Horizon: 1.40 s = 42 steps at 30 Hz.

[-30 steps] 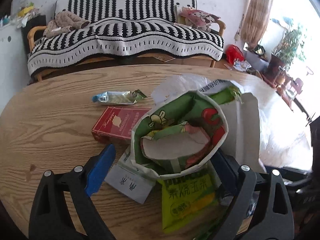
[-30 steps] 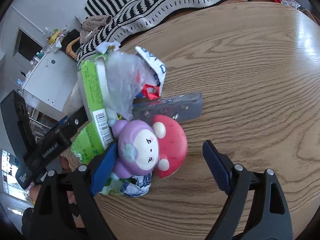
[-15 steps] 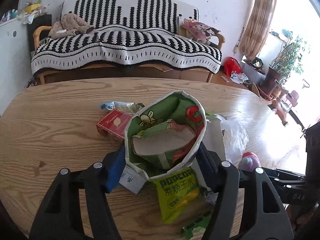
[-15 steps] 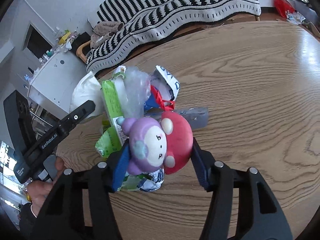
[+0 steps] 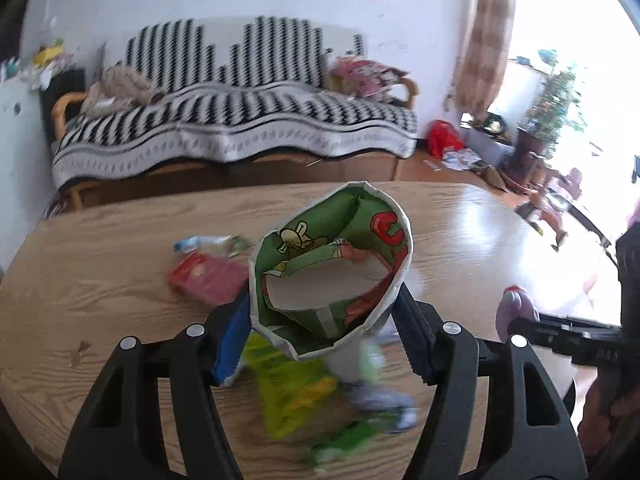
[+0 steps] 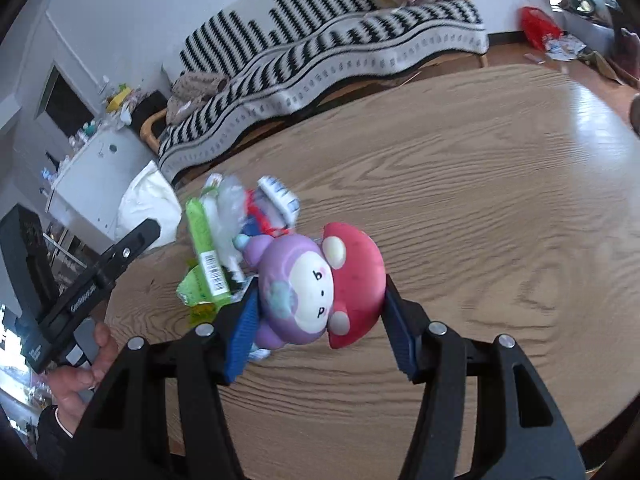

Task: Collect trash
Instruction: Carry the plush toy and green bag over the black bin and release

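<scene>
My left gripper [image 5: 324, 332] is shut on a green paper cup [image 5: 332, 276] and holds it above the wooden table [image 5: 100, 280]. Under it lie a green popcorn wrapper [image 5: 292, 396] and other blurred wrappers. A red box [image 5: 208, 278] and a small foil wrapper [image 5: 212, 244] lie beyond. My right gripper [image 6: 316, 316] is shut on a purple and red mushroom toy [image 6: 316, 284], lifted off the table [image 6: 480, 208]. A pile of wrappers [image 6: 224, 236] lies behind it. The toy also shows at the right of the left wrist view [image 5: 516, 308].
A sofa with a striped black and white blanket [image 5: 232, 124] stands behind the table. A white bag [image 6: 148, 204] hangs off the table's far left edge. A white cabinet [image 6: 92, 168] stands at the left. Plants and clutter [image 5: 552, 120] are by the window.
Both grippers closed, the left on the cup and the right on the toy, then rose with them off the table. The wrappers stayed on the table.
</scene>
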Each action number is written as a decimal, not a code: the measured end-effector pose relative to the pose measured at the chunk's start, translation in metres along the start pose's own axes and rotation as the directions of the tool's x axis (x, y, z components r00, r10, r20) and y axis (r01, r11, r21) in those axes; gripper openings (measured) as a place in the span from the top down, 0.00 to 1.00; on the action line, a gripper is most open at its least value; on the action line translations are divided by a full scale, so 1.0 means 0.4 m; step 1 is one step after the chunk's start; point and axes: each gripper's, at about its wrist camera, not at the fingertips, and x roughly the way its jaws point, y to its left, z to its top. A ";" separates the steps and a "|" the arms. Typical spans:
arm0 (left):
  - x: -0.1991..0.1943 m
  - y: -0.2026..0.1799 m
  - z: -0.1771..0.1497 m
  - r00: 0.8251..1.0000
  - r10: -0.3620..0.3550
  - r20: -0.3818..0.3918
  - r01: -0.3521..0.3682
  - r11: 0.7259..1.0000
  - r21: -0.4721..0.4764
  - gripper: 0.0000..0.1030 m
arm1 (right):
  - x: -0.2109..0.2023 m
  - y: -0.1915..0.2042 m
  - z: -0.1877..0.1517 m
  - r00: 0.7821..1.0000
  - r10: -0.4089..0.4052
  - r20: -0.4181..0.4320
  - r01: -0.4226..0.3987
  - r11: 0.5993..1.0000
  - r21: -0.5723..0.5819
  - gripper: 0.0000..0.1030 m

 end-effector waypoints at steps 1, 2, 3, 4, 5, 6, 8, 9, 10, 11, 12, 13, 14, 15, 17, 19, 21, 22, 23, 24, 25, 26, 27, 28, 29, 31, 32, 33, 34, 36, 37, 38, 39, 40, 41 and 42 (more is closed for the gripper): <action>-0.008 -0.027 0.001 1.000 -0.019 0.007 0.019 1.000 0.011 0.37 | -0.031 -0.027 -0.002 1.000 -0.008 0.016 0.008 1.000 0.009 0.45; -0.016 -0.054 0.000 0.999 -0.042 0.013 0.041 0.999 0.022 0.37 | -0.061 -0.050 -0.003 0.999 -0.019 0.033 0.018 1.000 0.018 0.45; -0.023 -0.085 0.001 0.998 -0.066 0.016 0.066 0.997 0.034 0.37 | -0.101 -0.083 -0.005 0.998 -0.037 0.056 0.035 0.999 0.031 0.45; -0.032 -0.126 0.000 0.995 -0.095 0.020 0.093 0.994 0.051 0.37 | -0.139 -0.114 -0.007 0.995 -0.059 0.079 0.055 0.998 0.044 0.45; -0.038 -0.164 0.000 0.993 -0.120 0.021 0.118 0.991 0.067 0.37 | -0.167 -0.139 -0.010 0.993 -0.076 0.095 0.071 0.996 0.053 0.45; -0.043 -0.200 -0.003 0.989 -0.144 0.020 0.142 0.986 0.081 0.37 | -0.211 -0.177 -0.016 0.987 -0.106 0.119 0.099 0.993 0.067 0.45; -0.048 -0.300 -0.019 0.977 -0.215 0.006 0.213 0.970 0.115 0.37 | -0.277 -0.238 -0.029 0.976 -0.156 0.152 0.143 0.985 0.092 0.45; -0.048 -0.330 -0.024 0.972 -0.233 0.000 0.232 0.965 0.126 0.37 | -0.319 -0.277 -0.039 0.967 -0.190 0.169 0.173 0.979 0.109 0.45; -0.046 -0.383 -0.035 0.965 -0.263 -0.012 0.262 0.954 0.149 0.37 | -0.350 -0.308 -0.049 0.959 -0.217 0.181 0.197 0.973 0.124 0.45; -0.043 -0.430 -0.049 0.958 -0.286 -0.024 0.286 0.943 0.170 0.37 | -0.381 -0.341 -0.060 0.950 -0.247 0.190 0.223 0.965 0.140 0.45; -0.039 -0.476 -0.063 0.951 -0.308 -0.039 0.309 0.932 0.187 0.37 | -0.413 -0.377 -0.073 0.940 -0.278 0.196 0.250 0.955 0.158 0.45; -0.032 -0.530 -0.081 0.940 -0.335 -0.061 0.340 0.918 0.205 0.37 | -0.445 -0.418 -0.089 0.931 -0.305 0.200 0.270 0.945 0.184 0.45; -0.024 -0.576 -0.098 0.931 -0.357 -0.082 0.366 0.905 0.216 0.37 | -0.463 -0.443 -0.100 0.926 -0.319 0.199 0.281 0.939 0.200 0.44; -0.016 -0.617 -0.115 0.921 -0.376 -0.103 0.390 0.893 0.225 0.37 | -0.488 -0.480 -0.116 0.919 -0.343 0.196 0.299 0.928 0.222 0.44; 0.006 -0.720 -0.161 0.896 -0.417 -0.153 0.443 0.861 0.251 0.37 | -0.534 -0.549 -0.150 0.903 -0.388 0.186 0.335 0.905 0.262 0.44; 0.022 -0.795 -0.201 0.875 -0.444 -0.193 0.483 0.833 0.271 0.37 | -0.567 -0.608 -0.181 0.893 -0.415 0.175 0.354 0.887 0.298 0.44; 0.038 -0.861 -0.242 0.853 -0.468 -0.233 0.519 0.806 0.283 0.37 | -0.596 -0.665 -0.215 0.883 -0.443 0.155 0.376 0.865 0.331 0.44; 0.052 -0.905 -0.269 0.838 -0.480 -0.259 0.541 0.790 0.288 0.37 | -0.608 -0.691 -0.233 0.878 -0.456 0.142 0.387 0.854 0.348 0.44; 0.059 -0.927 -0.284 0.830 -0.486 -0.273 0.553 0.781 0.290 0.37 | -0.615 -0.716 -0.250 0.875 -0.466 0.127 0.396 0.843 0.364 0.44; 0.069 -0.956 -0.300 0.821 -0.492 -0.290 0.565 0.772 0.292 0.37 | -0.623 -0.751 -0.271 0.872 -0.478 0.104 0.408 0.828 0.384 0.44; 0.082 -0.984 -0.321 0.810 -0.497 -0.312 0.579 0.762 0.289 0.37 | -0.627 -0.772 -0.288 0.870 -0.485 0.086 0.417 0.818 0.396 0.44; 0.093 -1.004 -0.338 0.800 -0.501 -0.331 0.591 0.753 0.289 0.37 | -0.631 -0.796 -0.307 0.871 -0.488 0.063 0.423 0.809 0.408 0.44; 0.105 -1.023 -0.356 0.793 -0.500 -0.348 0.599 0.745 0.293 0.37 | -0.626 -0.820 -0.324 0.876 -0.482 0.034 0.425 0.802 0.420 0.44; 0.116 -1.043 -0.378 0.788 -0.497 -0.364 0.605 0.737 0.302 0.37 | -0.621 -0.844 -0.338 0.880 -0.475 0.004 0.428 0.795 0.429 0.44; 0.126 -1.059 -0.397 0.781 -0.496 -0.378 0.612 0.729 0.307 0.37 | -0.613 -0.861 -0.351 0.880 -0.474 -0.028 0.438 0.788 0.433 0.44; 0.153 -1.085 -0.428 0.771 -0.490 -0.408 0.621 0.720 0.310 0.37 | -0.588 -0.889 -0.375 0.875 -0.475 -0.098 0.467 0.772 0.431 0.44; 0.163 -1.094 -0.445 0.768 -0.485 -0.419 0.622 0.720 0.307 0.37 | -0.574 -0.901 -0.379 0.873 -0.472 -0.127 0.477 0.766 0.431 0.44; 0.176 -1.101 -0.458 0.762 -0.480 -0.434 0.625 0.720 0.301 0.37 | -0.556 -0.918 -0.393 0.869 -0.466 -0.168 0.489 0.758 0.432 0.44; 0.202 -1.105 -0.466 0.753 -0.475 -0.456 0.629 0.722 0.286 0.37 | -0.542 -0.933 -0.405 0.865 -0.459 -0.202 0.500 0.751 0.432 0.44; 0.223 -1.110 -0.484 0.743 -0.465 -0.482 0.632 0.724 0.277 0.37 | -0.521 -0.944 -0.416 0.862 -0.447 -0.240 0.507 0.747 0.430 0.43; 0.238 -1.115 -0.489 0.743 -0.456 -0.490 0.629 0.725 0.279 0.37 | -0.515 -0.947 -0.419 0.859 -0.446 -0.252 0.512 0.745 0.428 0.43; 0.246 -1.116 -0.494 0.741 -0.453 -0.496 0.630 0.725 0.279 0.37 | -0.515 -0.953 -0.423 0.857 -0.447 -0.258 0.516 0.743 0.426 0.43; 0.255 -1.120 -0.500 0.737 -0.450 -0.505 0.631 0.725 0.276 0.37 | -0.515 -0.955 -0.425 0.856 -0.447 -0.259 0.516 0.744 0.425 0.43; 0.260 -1.122 -0.501 0.735 -0.449 -0.509 0.632 0.725 0.274 0.37 | -0.516 -0.957 -0.424 0.857 -0.447 -0.258 0.516 0.744 0.425 0.43; 0.263 -1.125 -0.502 0.733 -0.448 -0.512 0.633 0.724 0.273 0.37 | -0.513 -0.950 -0.421 0.857 -0.448 -0.256 0.516 0.743 0.426 0.43; 0.267 -1.127 -0.502 0.734 -0.448 -0.511 0.633 0.724 0.275 0.37 | -0.517 -0.949 -0.421 0.857 -0.450 -0.252 0.516 0.743 0.426 0.43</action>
